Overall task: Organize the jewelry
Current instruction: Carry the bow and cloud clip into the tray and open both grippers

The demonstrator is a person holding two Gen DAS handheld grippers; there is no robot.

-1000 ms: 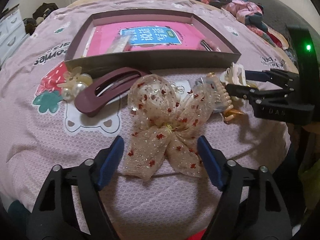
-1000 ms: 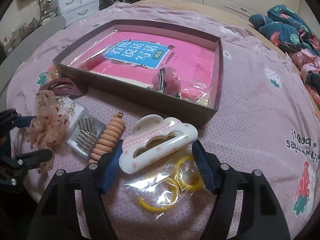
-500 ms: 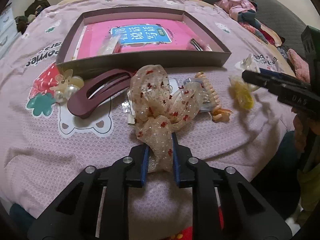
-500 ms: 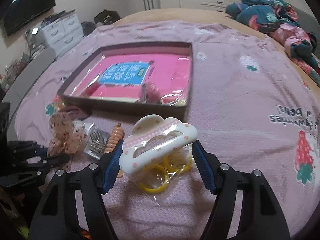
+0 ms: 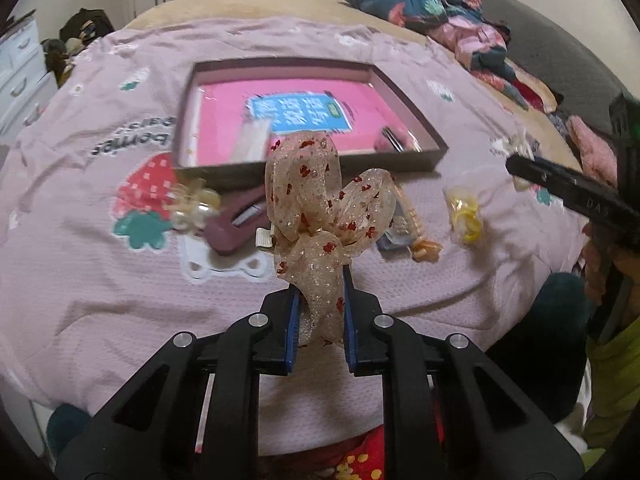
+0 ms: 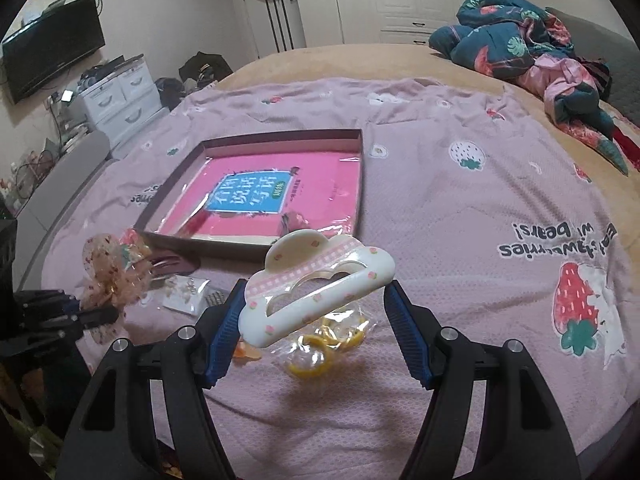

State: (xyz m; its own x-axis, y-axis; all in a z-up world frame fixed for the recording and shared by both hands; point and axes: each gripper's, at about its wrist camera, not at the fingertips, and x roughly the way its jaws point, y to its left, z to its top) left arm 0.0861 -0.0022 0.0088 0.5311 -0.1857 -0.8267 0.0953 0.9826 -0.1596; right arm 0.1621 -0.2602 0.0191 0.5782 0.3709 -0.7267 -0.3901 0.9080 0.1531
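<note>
While clamping the sheer bow (image 5: 320, 216) between shut pads, left gripper (image 5: 318, 320) lifting it clear of the bedspread (image 5: 100, 300). Right gripper (image 6: 316, 320) likewise gripping the cloud-shaped claw clip (image 6: 316, 280), tilted, above the bag of yellow rings (image 6: 324, 344). Carrying step, judging by this: next calling for travelling toward twelve o'clock, over the tray (image 5: 400, 164) wall, then releasing inside. Still waiting beside the tray: maroon clip (image 5: 232, 228), pearl flower clip (image 5: 192, 208).

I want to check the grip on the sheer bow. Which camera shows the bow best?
The left wrist view: the sheer bow fills the centre, its tail pinched between the shut jaws of the left gripper, lifted off the pink bedspread. The right wrist view shows the bow only small, at the left edge.
</note>
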